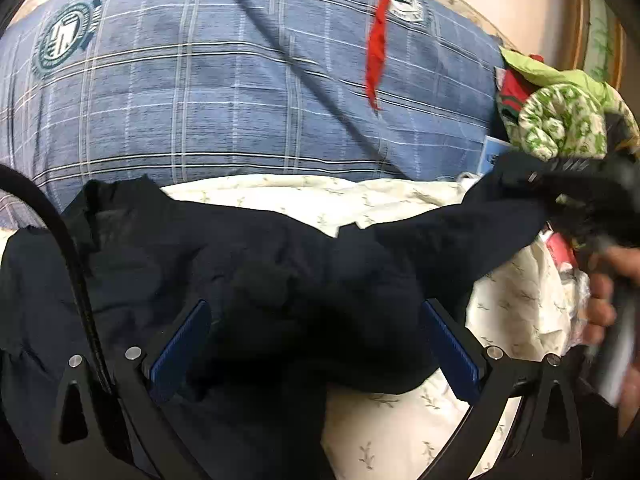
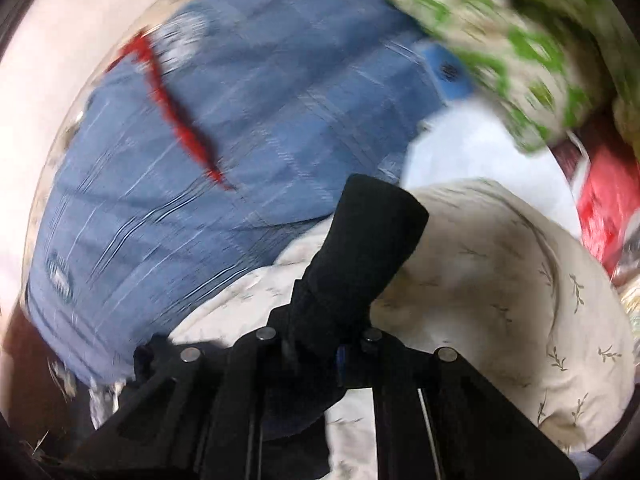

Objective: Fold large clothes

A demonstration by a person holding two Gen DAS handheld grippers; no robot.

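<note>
A dark navy garment [image 1: 248, 280] lies rumpled on a cream leaf-print sheet [image 1: 400, 412]. My left gripper [image 1: 316, 344] is open, its blue pads [image 1: 180, 352] standing wide apart over the garment's bunched middle. My right gripper [image 1: 568, 188] appears at the right edge of the left wrist view, holding one end of the garment lifted. In the right wrist view my right gripper [image 2: 316, 344] is shut on a dark sleeve end [image 2: 360, 248] that sticks up between the fingers. That view is motion-blurred.
A blue plaid cover [image 1: 240, 92] with round emblems lies behind the garment, with a red strip [image 1: 378, 40] across it. A green-patterned cloth bundle [image 1: 560, 120] and red items [image 2: 604, 208] sit at the right. A black cable [image 1: 76, 280] runs at the left.
</note>
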